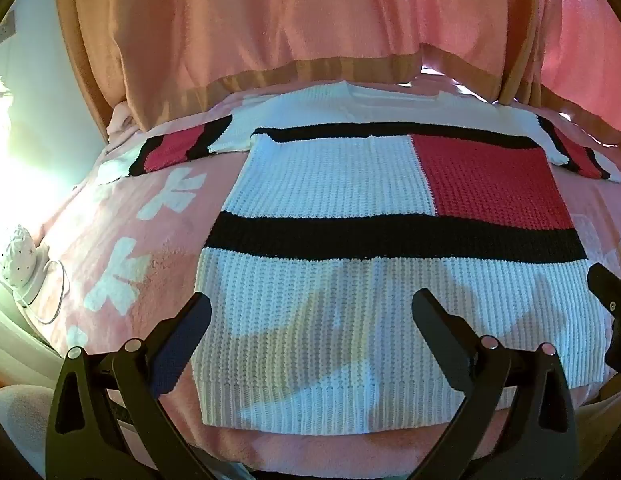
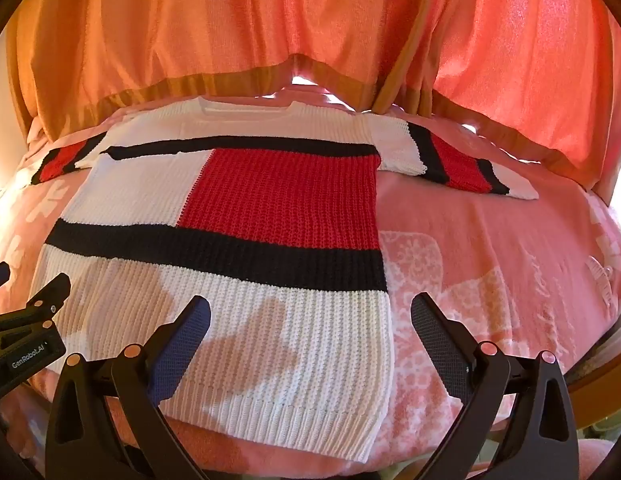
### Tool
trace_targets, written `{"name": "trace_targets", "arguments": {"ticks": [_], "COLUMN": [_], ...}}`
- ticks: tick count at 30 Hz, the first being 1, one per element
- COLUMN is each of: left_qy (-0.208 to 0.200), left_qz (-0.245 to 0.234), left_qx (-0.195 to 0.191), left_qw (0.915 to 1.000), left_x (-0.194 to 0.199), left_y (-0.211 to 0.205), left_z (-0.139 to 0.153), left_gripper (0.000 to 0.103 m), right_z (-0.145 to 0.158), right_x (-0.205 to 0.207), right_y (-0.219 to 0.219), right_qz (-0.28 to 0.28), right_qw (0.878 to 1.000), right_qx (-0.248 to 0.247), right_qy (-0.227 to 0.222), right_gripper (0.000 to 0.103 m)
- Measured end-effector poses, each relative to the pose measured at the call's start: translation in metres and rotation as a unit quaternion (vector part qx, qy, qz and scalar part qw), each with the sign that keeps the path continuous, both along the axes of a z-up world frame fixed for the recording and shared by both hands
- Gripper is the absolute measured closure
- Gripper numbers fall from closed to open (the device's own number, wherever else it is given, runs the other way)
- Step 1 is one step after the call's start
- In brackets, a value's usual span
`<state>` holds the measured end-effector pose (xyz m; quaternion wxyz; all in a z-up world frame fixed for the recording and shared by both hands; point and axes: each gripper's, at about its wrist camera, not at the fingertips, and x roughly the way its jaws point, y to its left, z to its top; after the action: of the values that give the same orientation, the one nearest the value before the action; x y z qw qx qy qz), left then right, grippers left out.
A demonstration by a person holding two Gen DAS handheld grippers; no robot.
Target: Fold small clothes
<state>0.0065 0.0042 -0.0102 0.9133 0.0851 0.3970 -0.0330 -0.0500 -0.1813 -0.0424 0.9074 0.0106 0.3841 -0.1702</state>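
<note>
- The sweater [image 1: 390, 208] lies flat and face up on the pink blanket [image 1: 122, 240] of the bed. Its hem is nearest you and its neckline is far off, up against the hanging curtain [image 1: 270, 20].
- Its long axis runs straight away from you, from hem to collar. The two sleeves stretch out sideways from the shoulders, across that axis.
- Your left tool [image 1: 310, 320] hovers above the sweater's near left part. One finger is out past the left side edge and the other is over the white knit. The jaws stand fully spread with nothing between them.
- Your right tool [image 2: 310, 320] hovers over the sweater's near right corner. One finger is over the white knit and the other is out over the bare blanket beyond the right side edge. Its jaws also stand wide and hold nothing.
- The hem is the part of the sweater closest to both tools, and each tool is nearer its own side edge.
- The sleeves lie well beyond the hem, near the curtain. The left sleeve [image 1: 170, 152] is on your left tool's side and the right sleeve [image 2: 462, 164] on your right tool's side.
- If you fold the sleeves in first, I judge that each tool must reach forward along the sweater's own side edge to the shoulder.
</note>
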Motion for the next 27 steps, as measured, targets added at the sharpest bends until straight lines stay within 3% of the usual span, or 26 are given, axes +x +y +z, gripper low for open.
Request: {"name": "trace_targets", "arguments": {"ticks": [27], "left_qy": [0.0], "left_qz": [0.0], "left_qx": [0.001], "left_qw": [1.0], "left_x": [-0.0011], "left_y": [-0.0011], "left_z": [-0.0006], "left_gripper": [0.005], "right_z": [-0.0022], "right_x": [0.0038], "right_y": [0.0012], "right_qz": [0.003], "right_qw": [1.0], "right_qx": [-0.002], "right_qy": [0.004], "right_gripper": [0.005]}}
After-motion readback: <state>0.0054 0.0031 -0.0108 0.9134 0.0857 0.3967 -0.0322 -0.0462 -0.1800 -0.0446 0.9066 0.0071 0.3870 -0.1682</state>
